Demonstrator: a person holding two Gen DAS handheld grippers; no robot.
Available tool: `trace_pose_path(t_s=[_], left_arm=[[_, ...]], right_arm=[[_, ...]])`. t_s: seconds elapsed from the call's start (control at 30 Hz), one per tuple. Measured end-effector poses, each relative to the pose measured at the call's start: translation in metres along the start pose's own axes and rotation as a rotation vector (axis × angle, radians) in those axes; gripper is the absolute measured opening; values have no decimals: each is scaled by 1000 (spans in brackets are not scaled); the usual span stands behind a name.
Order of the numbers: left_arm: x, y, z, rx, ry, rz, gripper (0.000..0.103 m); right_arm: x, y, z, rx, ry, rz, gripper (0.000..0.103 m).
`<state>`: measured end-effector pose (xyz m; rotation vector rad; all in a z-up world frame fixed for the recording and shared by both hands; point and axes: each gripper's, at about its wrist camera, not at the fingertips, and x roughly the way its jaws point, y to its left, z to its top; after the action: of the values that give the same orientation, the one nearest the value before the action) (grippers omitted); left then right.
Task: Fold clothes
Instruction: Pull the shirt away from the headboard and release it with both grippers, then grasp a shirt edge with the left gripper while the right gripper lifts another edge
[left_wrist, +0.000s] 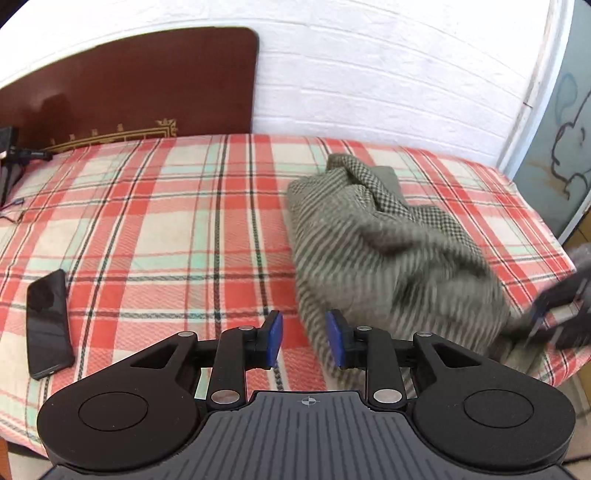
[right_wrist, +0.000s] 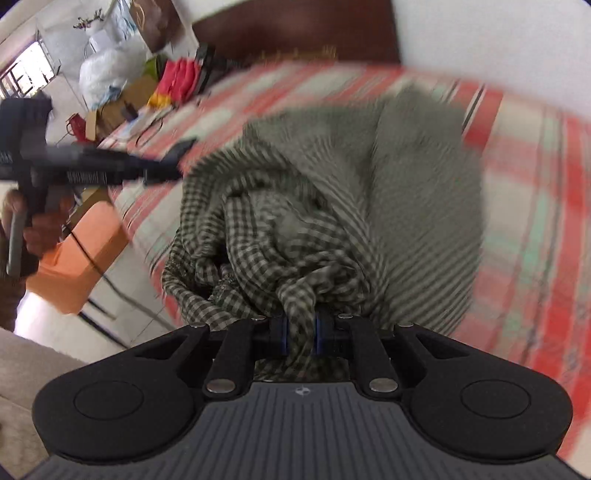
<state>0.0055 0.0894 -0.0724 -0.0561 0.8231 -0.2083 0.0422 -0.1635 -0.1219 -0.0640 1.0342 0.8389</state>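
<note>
Ahead and left of the left tool (left_wrist: 303, 339), the plaid bed (left_wrist: 166, 229) lies open up to the headboard (left_wrist: 140, 92). A phone (left_wrist: 50, 323) lies far left; the crumpled cloth (left_wrist: 388, 251) blocks the right.

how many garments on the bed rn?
1. A green checked garment lies bunched on the right side of the plaid bedspread, one end pinched in the right gripper. Another piece could be hidden inside the bundle.
</note>
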Motion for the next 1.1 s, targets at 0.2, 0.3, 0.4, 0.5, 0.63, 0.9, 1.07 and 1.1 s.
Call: trace_pose_path(t_s=[0.2,0.3,0.4,0.5,0.63,0.9,1.07,1.1], left_arm=[[8,-47,14,192,-52,-65,62],[4,-72,11,283,-95,-71,73],[13,-87,11,364,-101,-33,74],[31,-92,9,407,-72,2,74],[62,-86,7,391,-12,45,73],[82,-78,-8,373,71,-13,8],[105,-84,25,344,64,9,1],[109,-85,36,342,45,21,1]], right_arm=[[-5,12,-4,18,-29,34,34],[-40,1,1,104,-126,112,65],[-70,-12,9,176,-258,128,67],[-48,-36,13,247,-229,111,73],[-19,-68,19,341,-190,88,77],[23,-124,44,484,-150,27,10],[-23,-124,113,382,-299,-73,2],[-32,-124,127,362,-329,-93,1]])
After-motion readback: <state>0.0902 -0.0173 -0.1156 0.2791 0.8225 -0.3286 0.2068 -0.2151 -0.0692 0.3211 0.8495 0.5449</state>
